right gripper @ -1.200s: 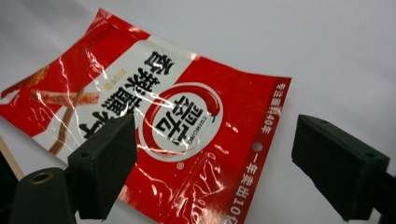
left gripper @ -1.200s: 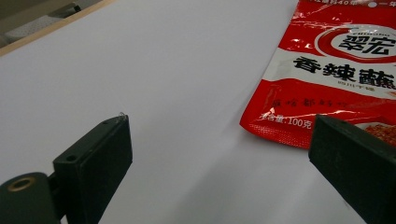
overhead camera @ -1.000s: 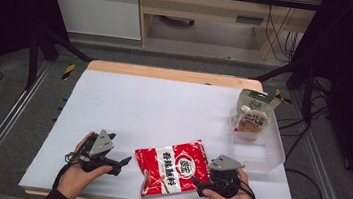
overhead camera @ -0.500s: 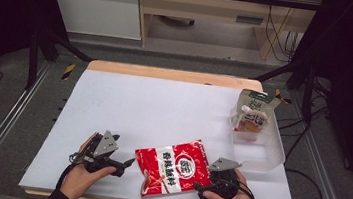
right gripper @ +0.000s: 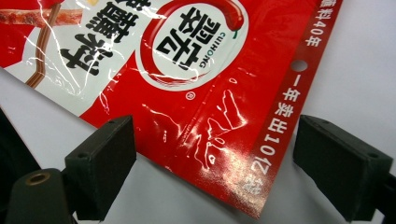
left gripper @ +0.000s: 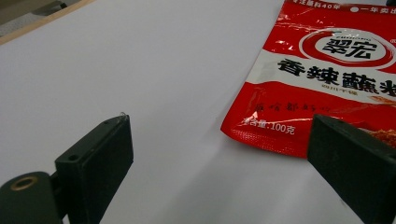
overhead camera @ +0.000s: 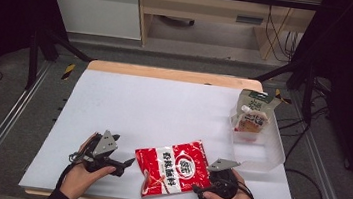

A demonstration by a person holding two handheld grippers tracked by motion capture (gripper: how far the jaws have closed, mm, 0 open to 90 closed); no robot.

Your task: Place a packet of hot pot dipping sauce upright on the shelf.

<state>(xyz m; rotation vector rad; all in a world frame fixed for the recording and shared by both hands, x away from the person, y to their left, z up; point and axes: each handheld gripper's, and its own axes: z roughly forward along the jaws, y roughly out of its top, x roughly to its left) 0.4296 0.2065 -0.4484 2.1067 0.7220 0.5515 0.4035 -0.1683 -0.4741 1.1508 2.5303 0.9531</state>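
Note:
A red seasoning packet (overhead camera: pixel 174 168) with white lettering lies flat near the table's front edge, between the two hands. My left gripper (overhead camera: pixel 125 166) rests just left of it, open, pointing at its near corner. In the left gripper view the packet (left gripper: pixel 327 70) lies ahead to the right, its corner close to the right jaw, with nothing between the jaws of the left gripper (left gripper: pixel 219 128). My right gripper (overhead camera: pixel 199 188) sits at the packet's right front edge. In the right gripper view the open right gripper (right gripper: pixel 212 126) straddles a corner of the packet (right gripper: pixel 196 70) without closing on it.
A clear plastic bin (overhead camera: pixel 263 157) stands at the table's right edge with a spouted pouch (overhead camera: pixel 252 117) upright in its far end. The white tabletop (overhead camera: pixel 153 107) stretches bare behind the packet. Black frame rails run along both sides.
The left gripper has edged slightly right toward the packet. The right gripper and the packet have barely shifted.

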